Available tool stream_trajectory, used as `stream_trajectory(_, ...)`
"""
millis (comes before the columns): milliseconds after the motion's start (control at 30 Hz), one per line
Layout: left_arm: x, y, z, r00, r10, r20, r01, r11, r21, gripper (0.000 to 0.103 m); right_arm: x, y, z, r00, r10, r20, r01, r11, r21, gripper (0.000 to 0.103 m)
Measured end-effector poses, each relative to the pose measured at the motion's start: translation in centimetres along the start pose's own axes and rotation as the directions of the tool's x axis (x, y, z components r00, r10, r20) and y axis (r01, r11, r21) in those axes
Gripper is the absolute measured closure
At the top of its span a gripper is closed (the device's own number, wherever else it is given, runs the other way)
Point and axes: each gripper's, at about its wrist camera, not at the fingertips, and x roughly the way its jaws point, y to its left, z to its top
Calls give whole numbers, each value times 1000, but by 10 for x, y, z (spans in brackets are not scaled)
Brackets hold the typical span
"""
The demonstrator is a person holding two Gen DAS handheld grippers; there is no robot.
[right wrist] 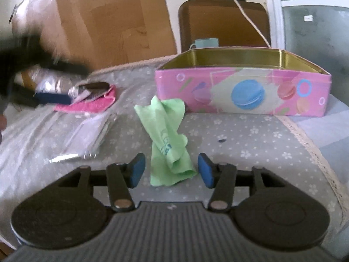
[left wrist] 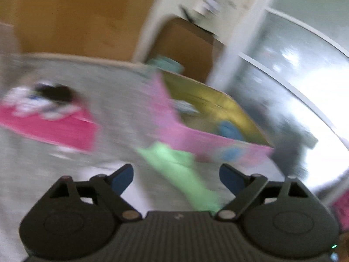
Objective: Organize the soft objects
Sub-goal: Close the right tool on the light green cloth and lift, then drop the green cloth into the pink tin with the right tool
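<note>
A grey cloth with small white flowers (right wrist: pixel 250 135) covers the surface, which looks like a bed or padded top, edged with pale lace on the right. A crumpled green cloth (right wrist: pixel 168 139) lies on it, its near end between the parted blue pads of the right hand-held gripper (right wrist: pixel 172 170); the pads do not touch it. Just behind stands an open pink tin (right wrist: pixel 242 91) printed with macarons, gold inside. To the left lie a pink towel (right wrist: pixel 87 107) and clear plastic wrapping (right wrist: pixel 91 131). The left hand-held gripper (left wrist: pixel 176 179) is released, jaws wide with nothing between them; its view is heavily blurred. Behind the bed are a brown wooden panel (right wrist: pixel 113 19), a brown chair back (right wrist: pixel 222 24), a white cable (right wrist: pixel 246 15) and a glass door (right wrist: pixel 316 32).
</note>
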Motion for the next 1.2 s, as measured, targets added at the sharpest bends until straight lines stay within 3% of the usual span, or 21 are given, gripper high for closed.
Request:
stream_trajectory(33,10,-15,0,998,-52,-29,52,999,2,13,-1,0,-1,1000,-15,10,15,1000,-19,89)
stream_trajectory(67,20,-28,-1,995,-80,-59,81,997,12,15,-1,-3,0,1000,-5,-1,5,1000,-30,98)
stream_trajectory(167,56,-62,-9,984,-97,-151,107,993,55,17,-9,-21,3,998,53,12,-54,997,61,98)
stream_trajectory(267,88,-77,-18,969,-63,-238,81,994,67,21,-26,-22,2,994,87,70,-89,996,27,98)
stream_trajectory(333,107,-73,-25,944,-124,-305,125,992,-16,54,-29,-14,-1,991,114,76,-113,993,-20,98)
stream_trajectory(367,114,-70,-28,930,-166,-328,154,986,-63,86,-29,-12,-1,990,116,76,-114,993,-29,98)
stream_trajectory(400,117,-69,-30,926,-196,-323,176,980,-90,91,-31,-11,1,989,120,82,-118,992,-33,97)
stream_trajectory(467,115,-74,-27,919,-209,-335,194,978,-77,91,-41,-12,11,982,139,129,-136,990,-37,97)
stream_trajectory(500,106,-77,-21,927,-211,-309,201,978,-64,91,-50,-14,21,971,160,175,-155,987,-42,97)
stream_trajectory(633,52,-101,23,952,-270,-141,276,961,19,91,-77,-14,64,907,173,383,-149,984,-93,97)
stream_trajectory(767,35,-140,67,961,-275,-16,273,947,167,85,-65,-26,96,870,114,480,-66,991,-116,97)
stream_trajectory(833,53,-156,84,967,-256,0,250,944,216,76,-48,-33,107,874,63,481,-18,995,-99,96)
stream_trajectory(867,66,-157,92,967,-254,-3,248,943,220,58,-29,-39,113,878,6,479,43,995,-91,94)
stream_trajectory(900,84,-161,98,969,-249,-3,243,944,223,30,-14,-44,115,881,-46,470,99,991,-89,79)
stream_trajectory(933,105,-163,103,970,-242,-6,236,943,236,22,3,-50,118,890,-107,442,165,982,-94,66)
stream_trajectory(967,123,-163,106,975,-221,-18,218,942,255,26,25,-62,119,903,-217,370,266,960,-85,45)
stream_trajectory(1000,148,-163,108,988,-155,-26,156,949,275,34,34,-72,116,904,-281,322,317,946,-65,46)
stream_trajectory(1067,176,-158,102,999,-13,-47,25,963,270,33,21,-93,103,908,-291,302,299,954,19,45)
stream_trajectory(1133,174,-146,95,995,-49,-86,69,966,250,29,1,-105,88,900,-290,325,272,957,100,42)
stream_trajectory(1200,157,-134,88,996,-79,-52,90,964,251,29,-8,-107,79,897,-293,330,262,955,137,42)
